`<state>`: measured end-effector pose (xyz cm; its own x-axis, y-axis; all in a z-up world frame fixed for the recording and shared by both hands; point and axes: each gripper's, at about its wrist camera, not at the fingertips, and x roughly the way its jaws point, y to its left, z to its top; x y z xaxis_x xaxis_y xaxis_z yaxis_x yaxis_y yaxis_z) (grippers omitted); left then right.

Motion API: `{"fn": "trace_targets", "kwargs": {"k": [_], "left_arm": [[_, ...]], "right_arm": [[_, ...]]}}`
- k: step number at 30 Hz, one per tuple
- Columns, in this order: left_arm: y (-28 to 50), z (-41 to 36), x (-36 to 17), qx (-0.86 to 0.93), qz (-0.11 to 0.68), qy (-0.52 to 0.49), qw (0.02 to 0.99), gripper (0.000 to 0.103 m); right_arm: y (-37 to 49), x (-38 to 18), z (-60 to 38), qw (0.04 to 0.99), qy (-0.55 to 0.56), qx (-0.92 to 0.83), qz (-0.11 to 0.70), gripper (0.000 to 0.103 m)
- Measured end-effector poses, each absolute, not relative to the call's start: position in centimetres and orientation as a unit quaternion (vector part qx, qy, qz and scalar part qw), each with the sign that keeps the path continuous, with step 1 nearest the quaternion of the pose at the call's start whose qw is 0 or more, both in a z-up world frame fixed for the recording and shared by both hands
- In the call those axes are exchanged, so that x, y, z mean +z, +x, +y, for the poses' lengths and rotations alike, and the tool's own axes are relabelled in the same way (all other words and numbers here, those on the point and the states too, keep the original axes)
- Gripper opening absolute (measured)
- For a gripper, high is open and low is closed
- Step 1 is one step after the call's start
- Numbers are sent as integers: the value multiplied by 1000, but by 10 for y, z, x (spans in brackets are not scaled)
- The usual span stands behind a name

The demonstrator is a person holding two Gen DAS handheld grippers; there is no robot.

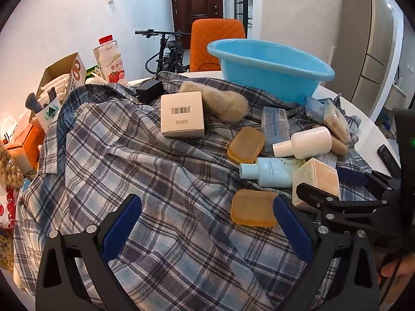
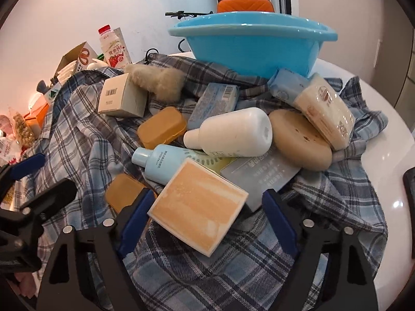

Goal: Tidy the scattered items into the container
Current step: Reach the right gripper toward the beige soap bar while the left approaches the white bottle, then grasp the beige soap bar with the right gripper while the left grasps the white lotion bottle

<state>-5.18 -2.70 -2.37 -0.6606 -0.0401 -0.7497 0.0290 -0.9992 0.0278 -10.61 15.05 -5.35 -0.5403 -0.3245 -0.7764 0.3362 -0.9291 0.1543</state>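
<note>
The right hand-held gripper (image 2: 205, 223) is seen spread wide w/ nothing clenched; an orange-faced box (image 2: 198, 208) lies tilted between its blue pads (image 2: 136, 219), whether touched cannot be told. The left hand-held gripper (image 1: 207, 228) is likewise released, above bare plaid shirt (image 1: 155, 181), w/ an amber soap bar (image 1: 254, 207) just beside its right pad at approx. 1 o'clock. From the box outward in the right view: a pale blue bottle (image 2: 160, 164) at 11 o'clock, a white bottle (image 2: 230, 136) at 12, a round tan soap (image 2: 301, 140) at 1, a second amber bar (image 2: 162, 127) beyond the blue bottle. A barcoded white box (image 2: 122, 99) and a fluffy beige item (image 2: 158, 80) are seen farther at 11. The blue basin (image 2: 254, 49) is set at 12 o'clock at the far side, on the shirt over the white worktop (image 2: 389, 140).
</note>
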Motion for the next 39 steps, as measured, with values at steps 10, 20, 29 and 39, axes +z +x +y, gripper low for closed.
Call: {"fn": "trace_targets", "kwargs": {"k": [10, 20, 29, 39], "left_arm": [[-51, -24, -24, -911, -8, 413, 13, 103], [-53, -14, -25, -909, -11, 417, 3, 103], [-60, 5, -25, -908, -21, 417, -14, 103], [-90, 45, -17, -909, -37, 408, -78, 103]], "right_arm": [[-101, -53, 149, 186, 429, -884, 8, 69], [-90, -49, 176, 201, 414, -886, -52, 69], [-82, -35, 199, 196, 392, -896, -71, 69], [-85, -24, 241, 130, 369, -918, -59, 69]]}}
